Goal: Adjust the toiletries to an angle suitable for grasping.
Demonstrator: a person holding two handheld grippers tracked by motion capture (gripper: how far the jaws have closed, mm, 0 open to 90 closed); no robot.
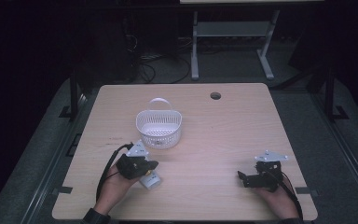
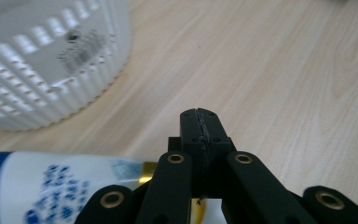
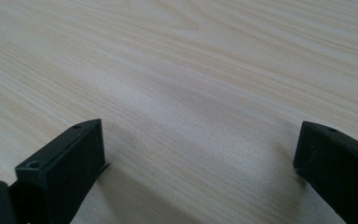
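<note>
My left gripper (image 1: pixel 152 164) is at the front left of the table (image 1: pixel 223 135), just in front of the white slotted basket (image 1: pixel 159 128). Its jaws meet tip to tip (image 2: pixel 200 122). A white and blue tube (image 2: pixel 51 186) with a gold band runs in under the base of the jaws and hangs there, pinched by its thin end. Its white end pokes out below the gripper (image 1: pixel 150 180). The basket's wall (image 2: pixel 51 70) is close by on the left. My right gripper (image 1: pixel 240 176) rests at the front right, its jaws (image 3: pixel 200 154) wide open over bare wood.
The basket has an upright handle (image 1: pixel 160 101) at its far side. A round cable hole (image 1: pixel 215 95) sits near the table's far edge. Beyond the table stand a desk frame (image 1: pixel 233 42) and loose cables on a dark floor.
</note>
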